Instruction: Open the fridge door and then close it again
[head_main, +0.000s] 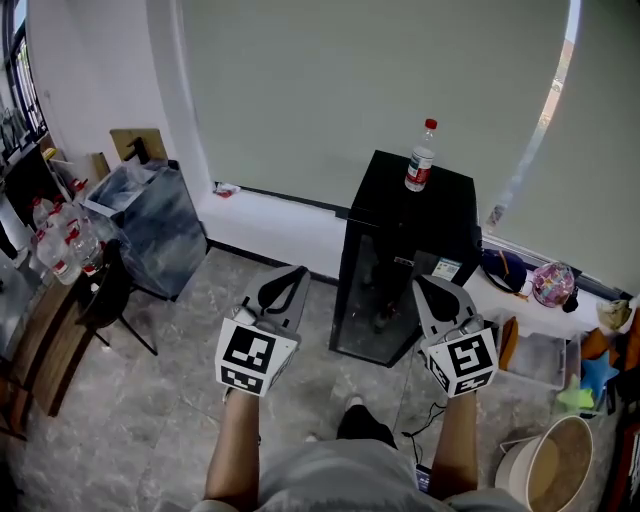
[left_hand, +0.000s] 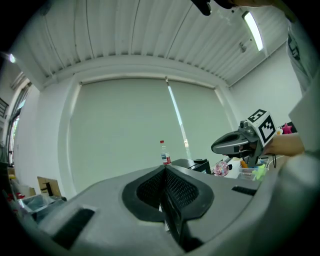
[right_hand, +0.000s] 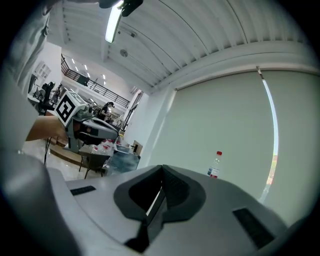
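A small black fridge with a dark glass door stands against the blind-covered wall, its door closed. A clear bottle with a red cap stands on its top and also shows as the bottle and the bottle. My left gripper is held level well left of the fridge, shut and empty. My right gripper hangs in front of the fridge's right side, shut with nothing in it. Neither touches the fridge. The left gripper view shows the right gripper beside it.
A plastic-wrapped cabinet stands at the left wall, with a black chair and water bottles near it. Boxes, a pink ball and a bucket crowd the right. My foot is on the grey floor.
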